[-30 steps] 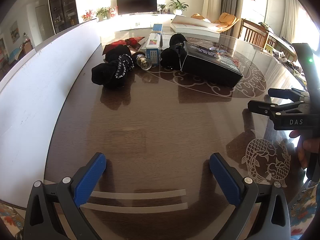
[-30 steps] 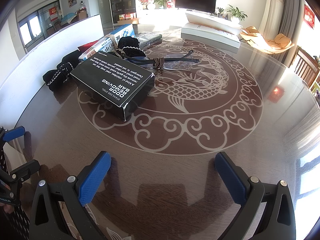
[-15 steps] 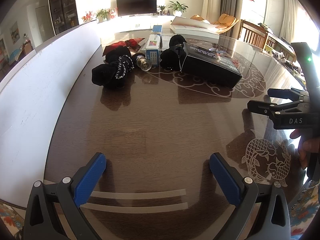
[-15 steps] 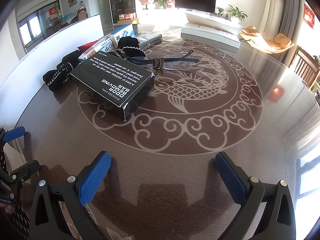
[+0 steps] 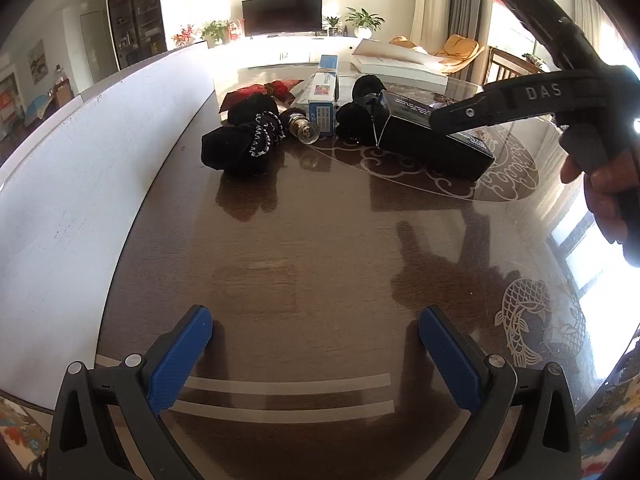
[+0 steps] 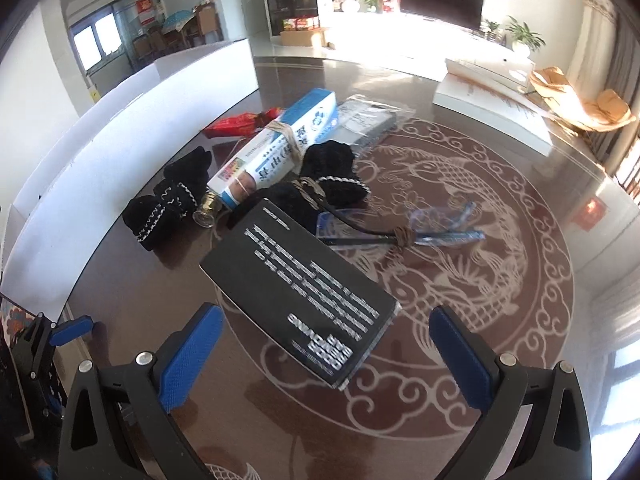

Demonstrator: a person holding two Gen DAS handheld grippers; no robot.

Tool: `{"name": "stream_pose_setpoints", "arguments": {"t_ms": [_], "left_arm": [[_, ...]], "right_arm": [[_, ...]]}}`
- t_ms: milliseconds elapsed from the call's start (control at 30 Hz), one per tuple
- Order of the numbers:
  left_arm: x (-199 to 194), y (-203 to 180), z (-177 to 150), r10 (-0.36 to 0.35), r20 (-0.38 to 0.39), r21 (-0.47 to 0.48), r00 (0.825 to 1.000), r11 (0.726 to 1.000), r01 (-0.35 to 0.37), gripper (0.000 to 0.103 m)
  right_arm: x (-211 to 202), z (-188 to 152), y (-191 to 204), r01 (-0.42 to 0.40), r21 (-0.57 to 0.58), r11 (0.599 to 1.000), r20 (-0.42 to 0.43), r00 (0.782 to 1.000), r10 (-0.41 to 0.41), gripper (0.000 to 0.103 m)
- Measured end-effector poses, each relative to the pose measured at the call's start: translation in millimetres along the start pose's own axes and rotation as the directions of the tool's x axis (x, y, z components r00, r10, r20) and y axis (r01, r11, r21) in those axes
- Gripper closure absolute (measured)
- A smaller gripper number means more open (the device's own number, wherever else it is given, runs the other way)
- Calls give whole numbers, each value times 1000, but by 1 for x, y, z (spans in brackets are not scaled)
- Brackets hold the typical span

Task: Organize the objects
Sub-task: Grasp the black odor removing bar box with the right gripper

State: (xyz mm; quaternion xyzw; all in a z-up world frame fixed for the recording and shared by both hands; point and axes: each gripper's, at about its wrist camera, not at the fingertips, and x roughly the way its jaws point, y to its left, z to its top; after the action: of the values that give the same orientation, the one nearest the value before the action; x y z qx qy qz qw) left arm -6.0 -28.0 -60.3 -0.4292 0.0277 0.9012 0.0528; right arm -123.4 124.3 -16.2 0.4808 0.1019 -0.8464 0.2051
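A black box with white lettering (image 6: 304, 300) lies on the dark table, its near end between my right gripper's open fingers. My right gripper (image 6: 326, 356) is open and empty, hovering over it; in the left wrist view its body (image 5: 560, 96) hangs over the box (image 5: 436, 144). Behind the box lie black gloves (image 6: 168, 208) (image 5: 240, 140), a blue-white carton (image 6: 276, 152) (image 5: 324, 96), a glass-ended knob (image 5: 302, 128), a second black glove (image 6: 332, 180) and clear glasses on a cord (image 6: 400, 232). My left gripper (image 5: 314, 360) is open and empty, low over bare table.
A white board (image 5: 80, 184) walls the table's left side. A red packet (image 6: 240, 124) and a clear plastic bag (image 6: 368, 116) lie at the back. A large white flat box (image 6: 492, 100) sits far right. Two tape strips (image 5: 288, 392) mark the near edge.
My right gripper has moved forward and up toward the pile, now over the black box. My left gripper has barely moved.
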Motion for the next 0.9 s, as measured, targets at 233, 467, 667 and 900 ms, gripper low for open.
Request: {"name": "stream_pose_setpoints", "arguments": {"t_ms": [233,467,667,900], "left_arm": [[1,0,0,0,4,0,1000,1000,0,0],[2,1,0,2,-1,-2,1000,1000,-2,0],[2,1,0,5,-1,-4,1000,1000,-5,0],[3,1,1,7,3,-8,1000,1000,-7,0]], "right_arm": [[46,22,29,-23,-257,966,-169,985,-21,18],[17,-14,22,-39,-91,995,-171,985,23,43],[-21,-82,9,55,44,997,-137,989,-49,43],[-27,-105,10,52,92,994,-42,998,-48,25]]}}
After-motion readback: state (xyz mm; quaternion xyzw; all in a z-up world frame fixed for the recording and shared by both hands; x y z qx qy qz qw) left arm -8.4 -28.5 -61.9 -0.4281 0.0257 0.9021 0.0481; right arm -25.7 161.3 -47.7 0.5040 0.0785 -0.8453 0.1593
